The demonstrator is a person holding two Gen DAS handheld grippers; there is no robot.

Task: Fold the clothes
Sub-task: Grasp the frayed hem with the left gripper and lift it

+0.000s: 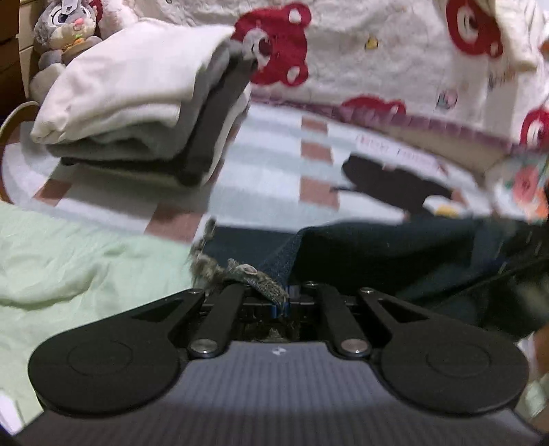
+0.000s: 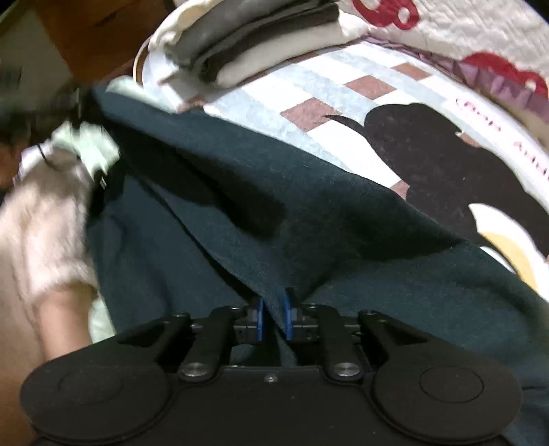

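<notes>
Writing: I see pink lettering along the edge of the patchwork quilt with pink and pale-blue squares (image 2: 374, 87), beside a black silhouette print (image 2: 439, 164); it is too blurred for me to read.
Task garment: the dark teal knit garment (image 2: 308, 219) is draped over the quilt, stretched between my two grippers.
Left gripper: my left gripper (image 1: 271, 295) is clamped on a frayed, greyish hem of the garment (image 1: 394, 254); the fingertips are hidden under the cloth.
Right gripper: my right gripper (image 2: 272, 320) has its blue pads (image 2: 259, 322) pinching a fold of teal fabric between them.
Around: a stack of folded white, grey and dark clothes (image 1: 137, 103) sits on the quilt, well apart from the teal garment.
Behind: a cream blanket with red bear faces (image 1: 394, 58) runs across the back; a grey plush rabbit (image 1: 63, 27) sits in the far left corner.
Near left: a pale green crumpled sheet (image 1: 68, 257) lies just beside the quilt.
Textures: the teal cloth looks like a fine soft knit; the bear blanket looks fleecy.
In the way: motion blur softens most edges in both views.
</notes>
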